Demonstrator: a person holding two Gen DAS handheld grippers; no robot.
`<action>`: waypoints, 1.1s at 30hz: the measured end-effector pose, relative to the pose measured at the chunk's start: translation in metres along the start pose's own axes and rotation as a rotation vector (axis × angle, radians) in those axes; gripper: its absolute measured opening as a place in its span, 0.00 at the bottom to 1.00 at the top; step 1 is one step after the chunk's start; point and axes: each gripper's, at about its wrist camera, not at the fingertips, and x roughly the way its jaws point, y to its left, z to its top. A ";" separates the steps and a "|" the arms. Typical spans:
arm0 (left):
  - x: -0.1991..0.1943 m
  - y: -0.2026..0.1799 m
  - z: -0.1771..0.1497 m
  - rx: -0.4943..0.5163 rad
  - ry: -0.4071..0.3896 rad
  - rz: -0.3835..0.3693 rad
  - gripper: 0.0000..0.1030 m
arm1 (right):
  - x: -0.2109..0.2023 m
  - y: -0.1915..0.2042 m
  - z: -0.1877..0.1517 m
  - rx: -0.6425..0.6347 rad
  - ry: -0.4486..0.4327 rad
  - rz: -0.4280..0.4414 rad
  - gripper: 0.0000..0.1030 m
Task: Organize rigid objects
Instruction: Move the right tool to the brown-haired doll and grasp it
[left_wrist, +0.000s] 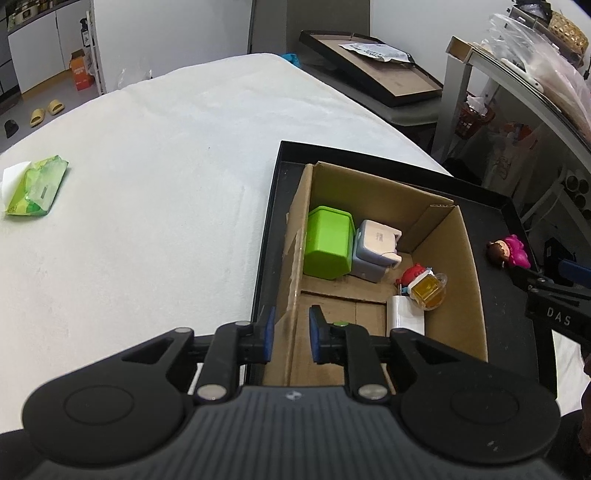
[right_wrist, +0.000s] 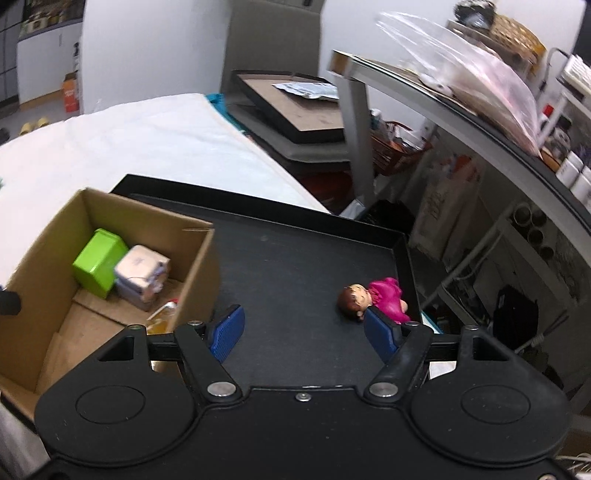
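Note:
A cardboard box (left_wrist: 458, 280) stands in the left part of a black tray (left_wrist: 517, 332) on the table. Inside it are a green container (left_wrist: 327, 243), a grey-white case (left_wrist: 375, 251), a red toy (left_wrist: 412, 275), a clear yellow cube (left_wrist: 428, 290) and a white plug block (left_wrist: 404, 314). My left gripper (left_wrist: 292, 334) straddles the box's left wall, its pads closed on the cardboard. A small doll in a pink dress (right_wrist: 373, 295) lies on the bare tray floor (right_wrist: 295, 266). My right gripper (right_wrist: 304, 332) hovers open over the tray, its right finger just in front of the doll.
A green tissue pack (left_wrist: 37, 188) lies far left on the white cloth-covered table (left_wrist: 166, 166). Another black tray (left_wrist: 369, 66) rests beyond the table's far edge. A cluttered grey shelf unit (right_wrist: 461, 110) stands close on the right.

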 end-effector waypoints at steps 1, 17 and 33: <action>0.000 0.000 0.000 -0.001 0.000 0.004 0.22 | 0.002 -0.004 -0.001 0.013 0.000 0.000 0.69; 0.004 -0.025 -0.003 0.120 -0.024 0.113 0.45 | 0.054 -0.057 -0.022 0.204 -0.043 0.071 0.67; 0.024 -0.050 0.000 0.184 0.002 0.229 0.45 | 0.113 -0.070 -0.027 0.277 -0.040 0.120 0.67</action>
